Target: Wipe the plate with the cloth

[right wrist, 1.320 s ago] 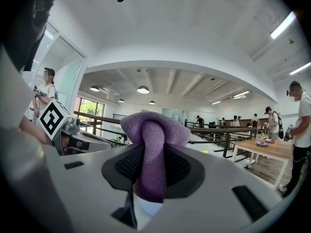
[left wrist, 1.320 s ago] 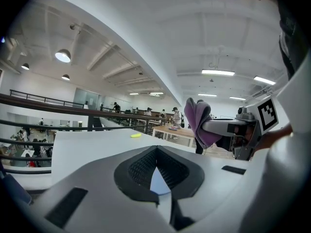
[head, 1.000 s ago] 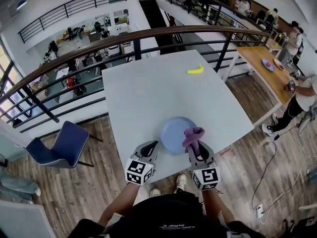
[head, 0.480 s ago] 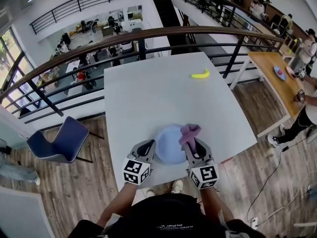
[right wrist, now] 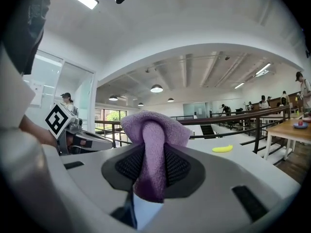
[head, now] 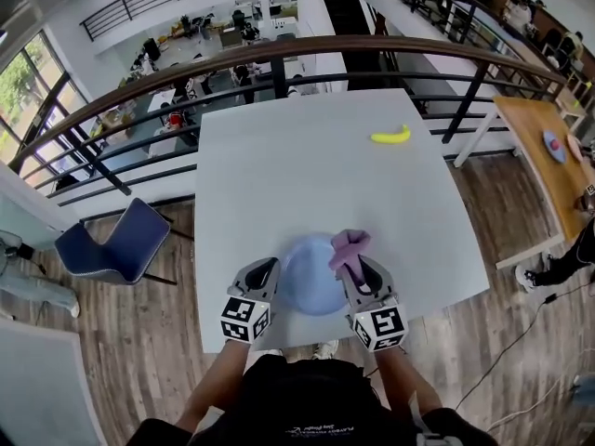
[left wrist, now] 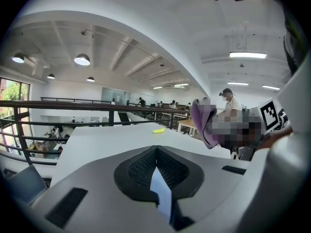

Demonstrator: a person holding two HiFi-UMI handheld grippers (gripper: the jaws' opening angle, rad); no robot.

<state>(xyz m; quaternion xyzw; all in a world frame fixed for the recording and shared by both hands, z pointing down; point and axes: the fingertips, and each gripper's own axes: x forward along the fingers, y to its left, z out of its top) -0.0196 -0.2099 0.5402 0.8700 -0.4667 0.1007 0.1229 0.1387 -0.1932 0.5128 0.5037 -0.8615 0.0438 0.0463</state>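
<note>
A pale blue plate (head: 305, 282) lies on the white table (head: 297, 175) near its front edge. My right gripper (head: 355, 266) is shut on a purple cloth (head: 349, 245), which bunches above the jaw tips over the plate's right rim. In the right gripper view the cloth (right wrist: 153, 130) hangs down between the black pads (right wrist: 177, 165). My left gripper (head: 263, 269) is shut, its tips close beside the plate's left rim. In the left gripper view its jaws meet at the left gripper (left wrist: 156, 152) tip with nothing held, and the cloth (left wrist: 204, 123) shows at the right.
A yellow banana (head: 390, 137) lies at the table's far right. A dark railing (head: 279, 59) runs behind the table. A blue chair (head: 116, 244) stands on the wooden floor at the left. A wooden table (head: 548, 151) stands at the right.
The head view has shifted. Both grippers have come slightly lower, and the left one now sits closer to the plate's left rim. The cloth stays in the right gripper.
</note>
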